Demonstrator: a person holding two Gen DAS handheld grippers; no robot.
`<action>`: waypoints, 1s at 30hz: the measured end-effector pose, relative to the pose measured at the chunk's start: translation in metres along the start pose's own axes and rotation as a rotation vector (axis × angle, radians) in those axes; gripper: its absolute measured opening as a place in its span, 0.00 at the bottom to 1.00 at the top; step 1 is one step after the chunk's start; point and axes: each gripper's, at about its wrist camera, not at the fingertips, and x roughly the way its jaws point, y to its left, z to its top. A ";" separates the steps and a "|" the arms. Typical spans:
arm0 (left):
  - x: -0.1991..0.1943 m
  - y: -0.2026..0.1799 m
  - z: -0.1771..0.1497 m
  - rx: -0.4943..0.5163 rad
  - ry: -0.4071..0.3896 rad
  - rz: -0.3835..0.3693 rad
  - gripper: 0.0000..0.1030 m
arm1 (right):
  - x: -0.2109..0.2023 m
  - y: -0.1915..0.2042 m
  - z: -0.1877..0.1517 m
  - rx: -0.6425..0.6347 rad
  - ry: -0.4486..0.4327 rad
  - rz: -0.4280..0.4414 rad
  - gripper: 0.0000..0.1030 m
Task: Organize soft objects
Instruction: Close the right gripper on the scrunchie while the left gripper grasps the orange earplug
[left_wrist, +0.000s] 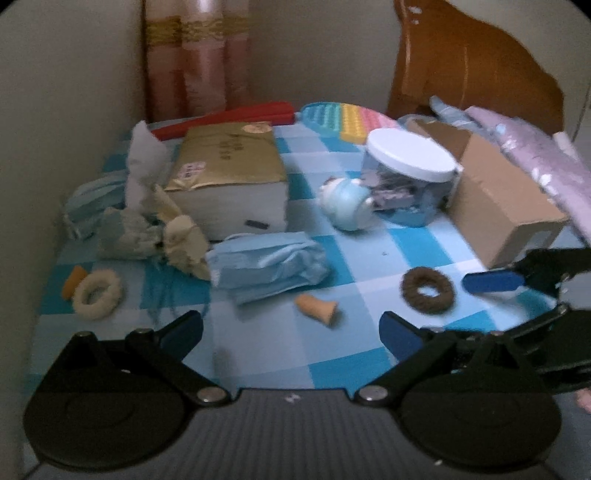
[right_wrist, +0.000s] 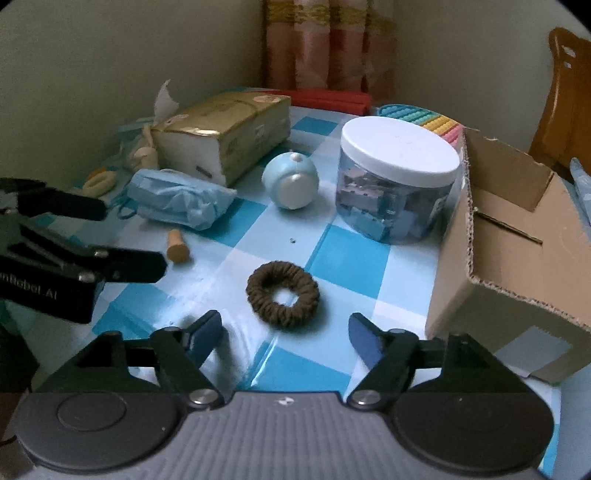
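A brown scrunchie (right_wrist: 282, 299) lies on the blue checked tablecloth (right_wrist: 343, 266), just ahead of my right gripper (right_wrist: 282, 325), whose jaws stand open and apart from it. In the left wrist view the same brown scrunchie (left_wrist: 427, 295) sits right of centre. My left gripper (left_wrist: 290, 328) is open and holds nothing. A small orange foam piece (left_wrist: 317, 308) lies just beyond its fingertips, and a heap of blue face masks (left_wrist: 266, 264) lies behind that. A cream scrunchie (left_wrist: 98, 293) rests at the left.
A gold tissue pack (left_wrist: 229, 181), a crumpled cloth bundle (left_wrist: 147, 229), a blue round toy (left_wrist: 347, 206) and a white-lidded jar (left_wrist: 410, 177) stand further back. An open cardboard box (right_wrist: 517, 240) is at the right, with lilac fabric (left_wrist: 535, 155) behind it. Walls close off the left side.
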 end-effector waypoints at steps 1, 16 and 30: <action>0.001 -0.001 0.000 0.002 -0.003 -0.014 0.87 | 0.000 0.001 -0.001 -0.006 0.000 0.004 0.81; 0.025 -0.011 0.010 0.028 0.024 -0.097 0.58 | 0.000 0.005 -0.010 -0.031 -0.008 0.039 1.00; 0.024 -0.012 0.009 0.046 0.034 -0.151 0.51 | 0.001 0.007 -0.010 -0.033 -0.003 0.027 1.00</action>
